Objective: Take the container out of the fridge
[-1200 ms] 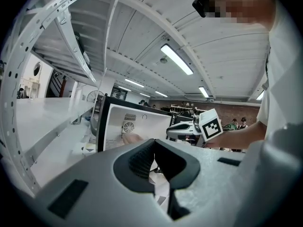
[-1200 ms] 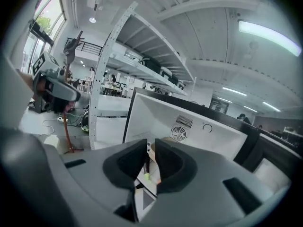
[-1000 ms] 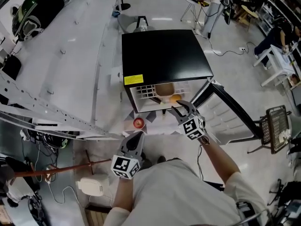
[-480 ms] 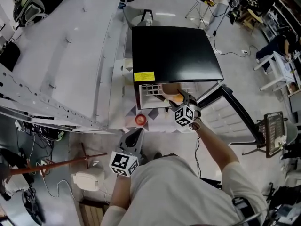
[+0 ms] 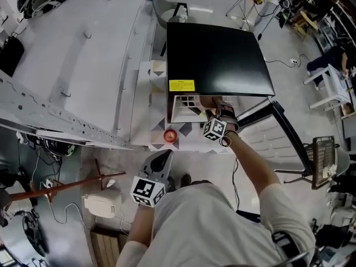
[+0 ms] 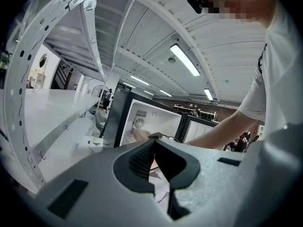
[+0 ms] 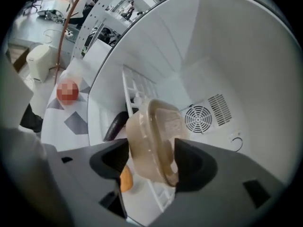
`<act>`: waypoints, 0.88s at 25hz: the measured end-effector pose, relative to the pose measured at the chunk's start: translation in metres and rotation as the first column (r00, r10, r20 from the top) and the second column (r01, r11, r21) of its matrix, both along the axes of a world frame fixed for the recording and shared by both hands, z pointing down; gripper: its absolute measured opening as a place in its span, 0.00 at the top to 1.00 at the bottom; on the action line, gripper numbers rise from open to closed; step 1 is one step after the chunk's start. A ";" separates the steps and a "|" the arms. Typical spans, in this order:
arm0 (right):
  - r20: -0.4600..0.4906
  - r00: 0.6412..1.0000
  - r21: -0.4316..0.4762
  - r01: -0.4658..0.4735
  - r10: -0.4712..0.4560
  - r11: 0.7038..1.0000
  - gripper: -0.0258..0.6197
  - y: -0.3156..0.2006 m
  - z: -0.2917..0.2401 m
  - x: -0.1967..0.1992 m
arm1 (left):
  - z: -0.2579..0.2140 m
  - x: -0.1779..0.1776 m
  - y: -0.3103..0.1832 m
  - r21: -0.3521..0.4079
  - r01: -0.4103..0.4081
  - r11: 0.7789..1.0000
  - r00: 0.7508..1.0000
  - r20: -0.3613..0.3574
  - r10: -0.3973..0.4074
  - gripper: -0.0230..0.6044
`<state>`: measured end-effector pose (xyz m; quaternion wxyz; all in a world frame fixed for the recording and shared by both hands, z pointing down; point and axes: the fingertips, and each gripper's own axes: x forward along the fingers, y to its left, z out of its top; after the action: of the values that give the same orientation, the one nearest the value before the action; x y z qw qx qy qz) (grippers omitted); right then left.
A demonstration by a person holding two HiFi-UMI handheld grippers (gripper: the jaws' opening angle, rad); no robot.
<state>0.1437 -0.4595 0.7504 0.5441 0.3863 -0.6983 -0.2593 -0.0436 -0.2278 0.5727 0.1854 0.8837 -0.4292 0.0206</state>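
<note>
right gripper [image 7: 151, 151]: jaws just opened wide, straddling translucent beige plastic container [image 7: 152, 126], not clamped
next: push farther in, close squarely
left gripper [image 6: 154, 161]: closed, empty

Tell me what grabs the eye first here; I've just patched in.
The black fridge at top centre of the head view stands open, and the right gripper reaches into it. In the right gripper view its jaws, which have just been opening, stand either side of a translucent container, apparently not yet clamped. The left gripper hangs back below, shut and empty.
</note>
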 end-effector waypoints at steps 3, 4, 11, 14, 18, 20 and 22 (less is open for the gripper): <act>-0.006 1.000 0.032 0.013 -0.013 0.999 0.53 0.000 -0.005 -0.003 | 0.002 -0.004 0.004 -0.004 0.009 1.000 1.000 0.001 -0.009 0.96; -0.003 1.000 0.038 0.023 -0.023 0.999 0.54 0.002 -0.008 -0.006 | 0.003 -0.006 0.005 -0.006 0.013 1.000 1.000 0.002 -0.013 0.96; 0.056 0.997 0.039 0.050 -0.052 0.998 0.57 0.018 -0.027 -0.015 | -0.001 -0.005 0.016 0.008 0.021 1.000 1.000 0.002 -0.021 0.96; 0.102 0.994 0.039 0.046 -0.050 0.998 0.58 0.025 -0.039 -0.015 | -0.003 -0.002 0.021 0.013 0.020 1.000 1.000 0.003 -0.020 0.96; 0.189 0.981 0.025 0.033 -0.038 0.999 0.58 0.039 -0.057 -0.015 | -0.005 0.005 0.031 0.014 0.017 1.000 1.000 0.006 -0.017 0.96; 0.227 0.973 0.015 0.028 -0.031 0.999 0.58 0.048 -0.065 -0.013 | -0.005 0.010 0.036 0.014 0.012 1.000 1.000 0.007 -0.012 0.96; 0.266 0.964 0.000 0.025 -0.024 1.000 0.58 0.057 -0.072 -0.012 | -0.006 0.017 0.040 0.015 0.005 1.000 1.000 0.007 -0.005 0.96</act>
<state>0.1319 -0.4022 0.6789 0.4430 0.4081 -0.7699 -0.2107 -0.0267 -0.1875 0.5665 0.1774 0.8839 -0.4322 0.0200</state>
